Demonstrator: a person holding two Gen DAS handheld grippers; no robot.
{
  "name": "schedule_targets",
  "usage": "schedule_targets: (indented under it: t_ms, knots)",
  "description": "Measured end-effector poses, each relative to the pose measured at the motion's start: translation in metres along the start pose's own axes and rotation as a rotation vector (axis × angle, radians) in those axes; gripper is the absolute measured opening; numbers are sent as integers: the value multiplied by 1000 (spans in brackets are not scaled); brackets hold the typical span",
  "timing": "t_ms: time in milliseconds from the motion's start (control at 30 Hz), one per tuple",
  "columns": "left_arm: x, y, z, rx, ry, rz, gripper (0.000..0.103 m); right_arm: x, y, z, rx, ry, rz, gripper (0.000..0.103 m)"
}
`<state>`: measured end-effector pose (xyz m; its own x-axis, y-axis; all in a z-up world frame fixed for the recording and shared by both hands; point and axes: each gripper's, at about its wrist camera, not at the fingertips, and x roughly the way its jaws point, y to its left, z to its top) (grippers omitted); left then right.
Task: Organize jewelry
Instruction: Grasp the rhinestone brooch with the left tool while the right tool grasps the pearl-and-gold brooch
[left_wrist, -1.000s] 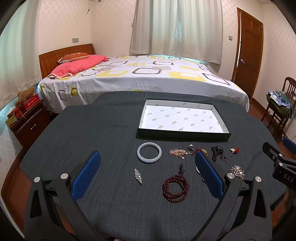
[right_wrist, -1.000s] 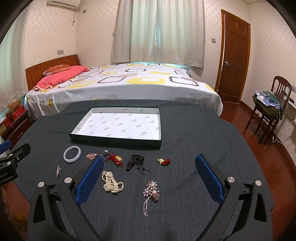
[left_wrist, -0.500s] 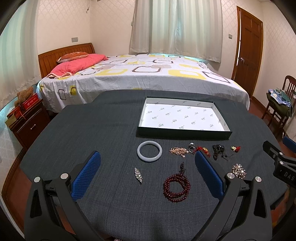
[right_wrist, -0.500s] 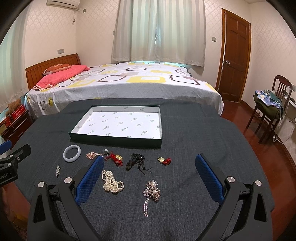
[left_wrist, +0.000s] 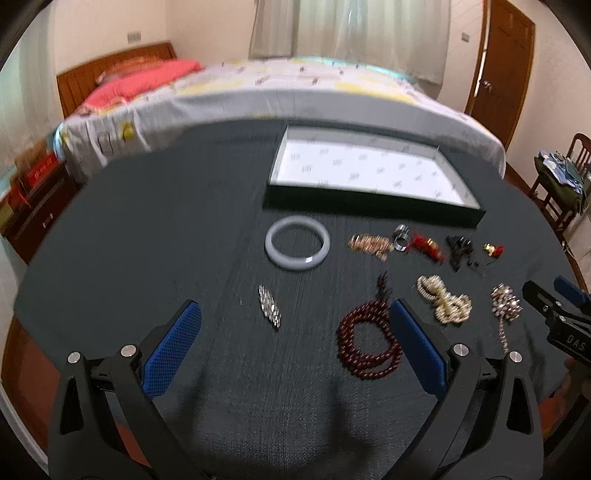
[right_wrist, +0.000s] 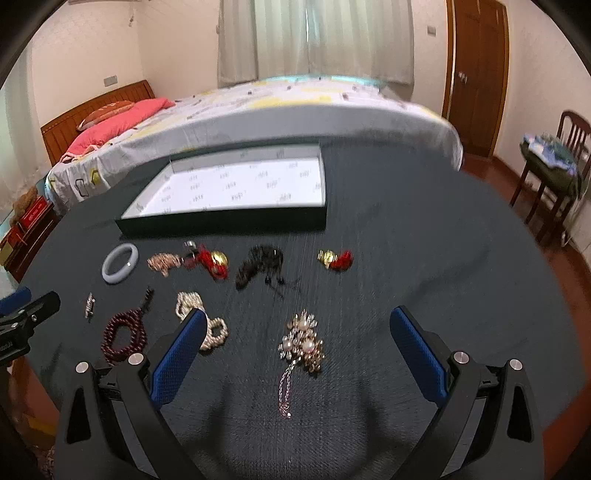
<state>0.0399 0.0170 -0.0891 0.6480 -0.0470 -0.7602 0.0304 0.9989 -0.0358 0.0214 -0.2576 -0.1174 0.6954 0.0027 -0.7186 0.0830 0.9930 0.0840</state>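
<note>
though wide apart, both grippers (left_wrist: 295, 339) (right_wrist: 295, 347) bare

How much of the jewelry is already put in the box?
None yet: the box shows only its white lining. Nothing is in hand; the left gripper and right gripper are both open. The white bangle, red bead bracelet, pearl brooch and the other pieces lie on the table.

Motion blur smears the black trinket (right_wrist: 258, 266) (its form unreadable) and bed (right_wrist: 295, 107).
</note>
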Motion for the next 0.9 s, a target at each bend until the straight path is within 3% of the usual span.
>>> schedule_targets:
  t_ms: [233,267,367,567,767,900]
  knots:
    - [23,11,-4,-32,51,-14,99,30,-8,-5,47,50,66,95]
    - [26,12,-4,-34,58,-20,99,33,-8,-5,45,52,69,92]
    - [31,11,-4,-32,70,-25,99,44,-9,-6,42,90,91,55]
    - [36,5,-4,-16,83,-37,99,50,-7,-9,24,113,105,54]
    - [43,4,-4,-9,100,-28,99,49,-8,-8,12,123,110,34]
    - [47,7,-5,-10,110,-23,99,49,-10,-9,13,126,109,27]
